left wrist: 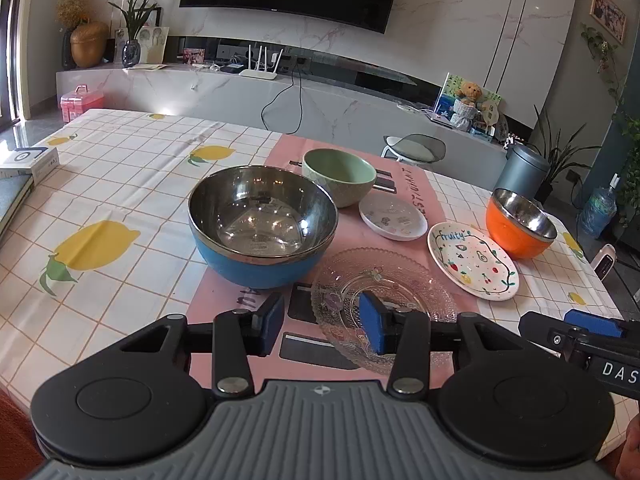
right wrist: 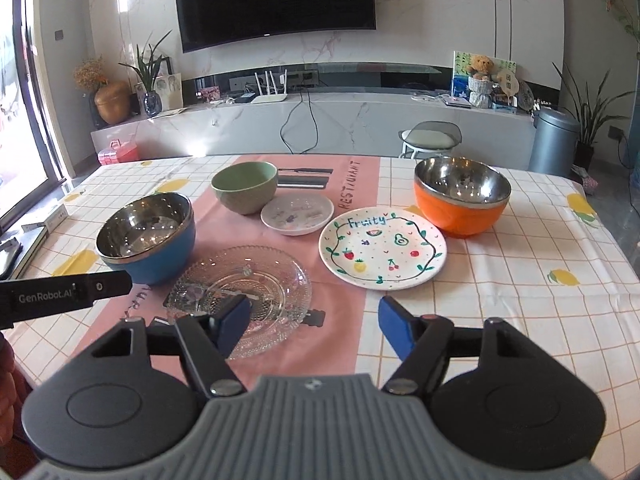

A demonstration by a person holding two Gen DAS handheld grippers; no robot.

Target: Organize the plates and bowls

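Observation:
A blue steel-lined bowl (left wrist: 262, 226) (right wrist: 148, 234), a green bowl (left wrist: 339, 176) (right wrist: 245, 186) and an orange steel-lined bowl (left wrist: 520, 222) (right wrist: 462, 200) stand on the table. A clear glass plate (left wrist: 352, 292) (right wrist: 264, 280), a small white plate (left wrist: 394, 216) (right wrist: 297, 214) and a "Fruity" plate (left wrist: 472, 260) (right wrist: 382, 250) lie between them. My left gripper (left wrist: 324, 326) is open and empty, its right finger over the glass plate's near edge. My right gripper (right wrist: 314, 328) is open and empty, near the glass plate's right rim.
A lemon-print tablecloth (left wrist: 120, 184) with a pink runner (right wrist: 344, 184) covers the table. Boxes and a book (left wrist: 28, 168) lie at the left edge. A stool (right wrist: 430, 140) and a grey bin (right wrist: 554, 140) stand beyond the far edge.

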